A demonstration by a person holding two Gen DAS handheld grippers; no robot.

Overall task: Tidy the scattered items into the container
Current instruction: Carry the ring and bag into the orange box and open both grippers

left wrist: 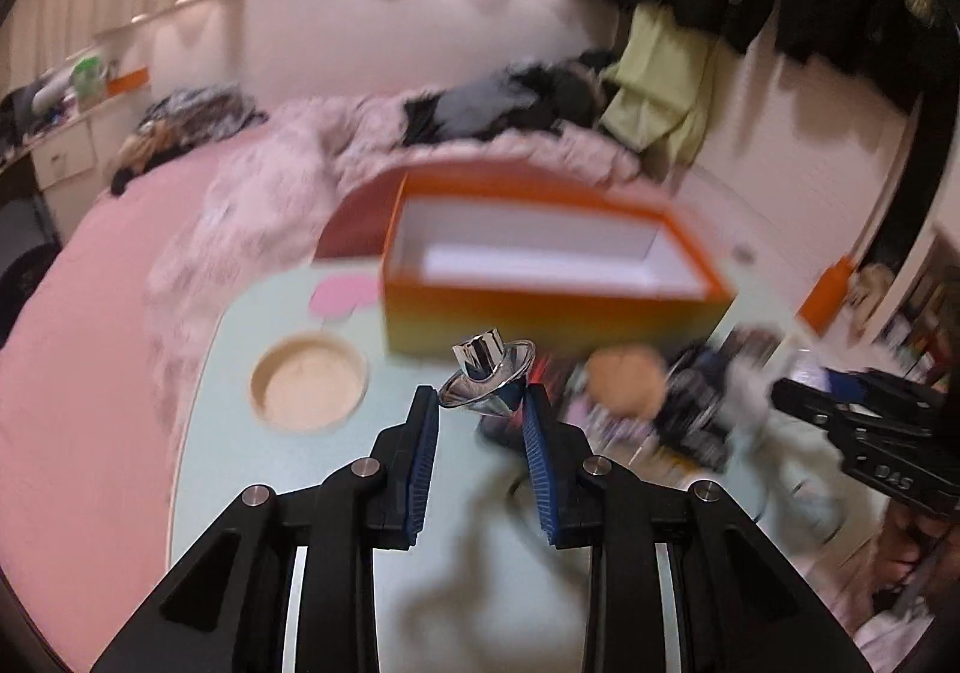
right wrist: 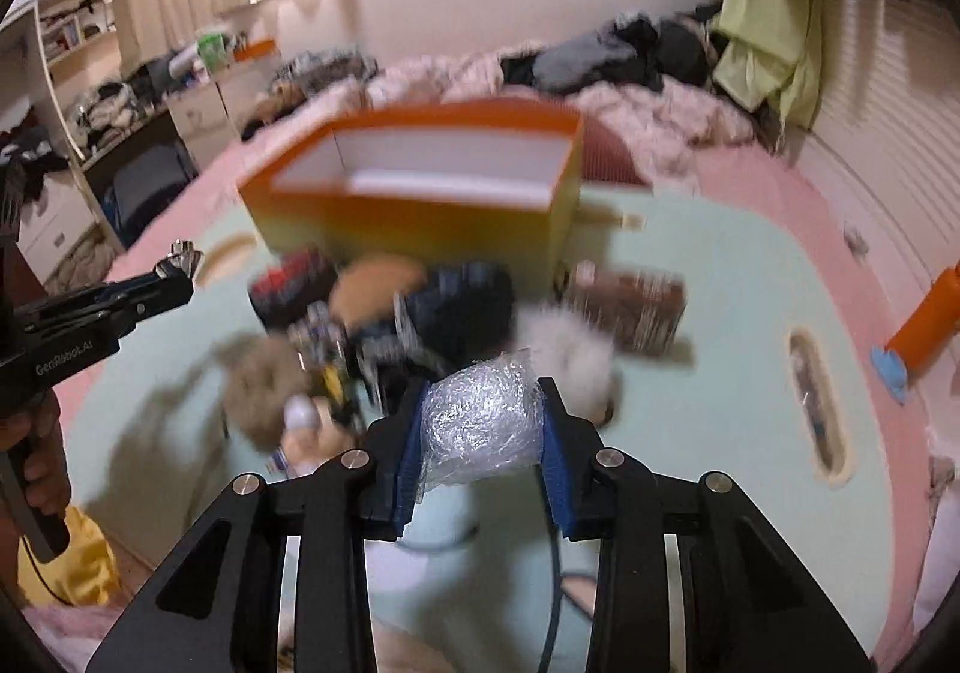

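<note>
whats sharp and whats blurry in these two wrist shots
Left wrist view: the left gripper and the shiny metal funnel-shaped piece it holds are crisp, while the orange box and table clutter smear with motion blur. Right wrist view: the right gripper and its clear plastic-wrapped bundle are sharp, the background streaked; fisheye bends the edges in both.

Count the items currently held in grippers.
2: a shiny metal piece pinched in the left gripper, and a clear plastic-wrapped bundle clamped in the right gripper.
</note>
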